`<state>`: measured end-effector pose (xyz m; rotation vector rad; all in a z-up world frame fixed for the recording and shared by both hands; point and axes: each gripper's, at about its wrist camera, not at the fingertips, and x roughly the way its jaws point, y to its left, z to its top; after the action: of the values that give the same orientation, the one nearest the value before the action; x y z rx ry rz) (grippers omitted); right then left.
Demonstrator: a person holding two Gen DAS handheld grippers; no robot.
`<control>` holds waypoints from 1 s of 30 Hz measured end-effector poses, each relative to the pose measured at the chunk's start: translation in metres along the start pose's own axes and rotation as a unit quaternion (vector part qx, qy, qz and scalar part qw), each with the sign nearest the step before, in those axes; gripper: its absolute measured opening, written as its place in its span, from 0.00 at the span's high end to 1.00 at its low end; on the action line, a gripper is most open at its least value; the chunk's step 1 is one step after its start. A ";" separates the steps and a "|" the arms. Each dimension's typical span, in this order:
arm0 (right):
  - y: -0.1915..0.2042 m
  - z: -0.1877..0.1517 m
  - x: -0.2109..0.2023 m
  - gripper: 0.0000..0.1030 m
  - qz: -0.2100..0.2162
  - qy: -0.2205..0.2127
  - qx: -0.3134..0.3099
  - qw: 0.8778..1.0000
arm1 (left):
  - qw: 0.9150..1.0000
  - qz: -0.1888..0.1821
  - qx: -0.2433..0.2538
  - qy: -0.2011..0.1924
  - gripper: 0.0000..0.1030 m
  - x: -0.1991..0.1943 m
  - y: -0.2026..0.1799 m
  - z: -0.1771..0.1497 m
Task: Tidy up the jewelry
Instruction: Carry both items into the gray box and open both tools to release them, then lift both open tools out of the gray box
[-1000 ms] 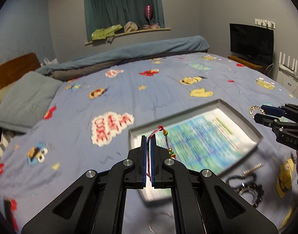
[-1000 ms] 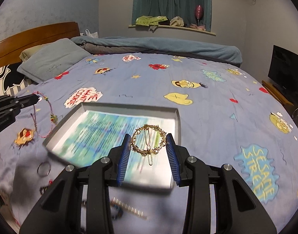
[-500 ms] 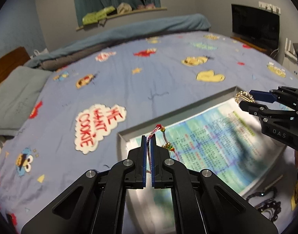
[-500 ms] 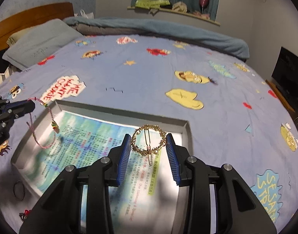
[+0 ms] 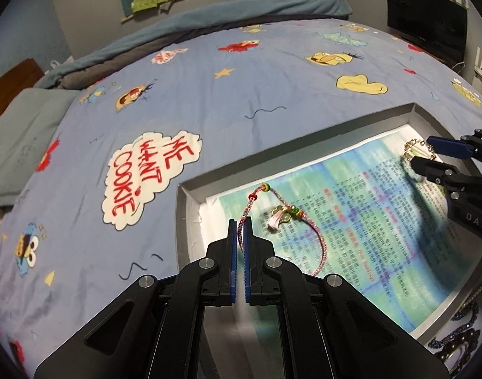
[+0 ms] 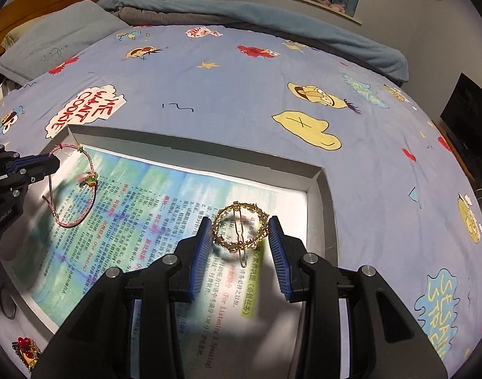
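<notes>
A shallow grey tray (image 5: 184, 208) lined with a printed blue-green sheet lies on the bed; it also shows in the right wrist view (image 6: 316, 177). My left gripper (image 5: 240, 224) is shut on a pink braided bracelet (image 5: 319, 240) with beads and a tassel, which hangs over the tray's left end (image 6: 83, 195). My right gripper (image 6: 241, 230) is shut on a round gold hair clip (image 6: 239, 230), held just above the tray's right part. The clip also shows in the left wrist view (image 5: 417, 151).
The tray lies on a blue cartoon-print bedspread (image 6: 241, 94). Dark beaded jewelry (image 5: 458, 341) lies beside the tray's near edge. A red and gold piece (image 6: 24, 347) and a thin ring (image 6: 7, 303) lie near the tray's left corner. A pillow (image 6: 54, 41) is at the far left.
Both grippers have moved down and forward over the tray, each still holding its piece. The bracelet now hangs low over the printed sheet.
</notes>
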<state>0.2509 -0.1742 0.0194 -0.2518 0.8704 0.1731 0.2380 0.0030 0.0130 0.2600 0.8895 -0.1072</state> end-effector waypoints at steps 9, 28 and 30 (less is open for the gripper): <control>0.000 -0.002 0.006 0.64 -0.011 0.014 -0.002 1.000 | 1.000 0.001 -0.005 0.006 0.79 0.007 0.002 -0.006; -0.014 -0.012 -0.051 0.16 -0.007 -0.069 0.038 0.997 | 0.998 0.010 -0.031 -0.045 0.18 -0.036 0.012 -0.015; -0.016 -0.017 -0.067 0.11 -0.001 -0.085 0.044 0.995 | 0.998 0.005 -0.040 -0.058 0.14 -0.050 0.015 -0.020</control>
<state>0.1996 -0.1979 0.0631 -0.1521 0.7069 0.1519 0.1950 0.0217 0.0426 0.1812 0.7759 -0.0755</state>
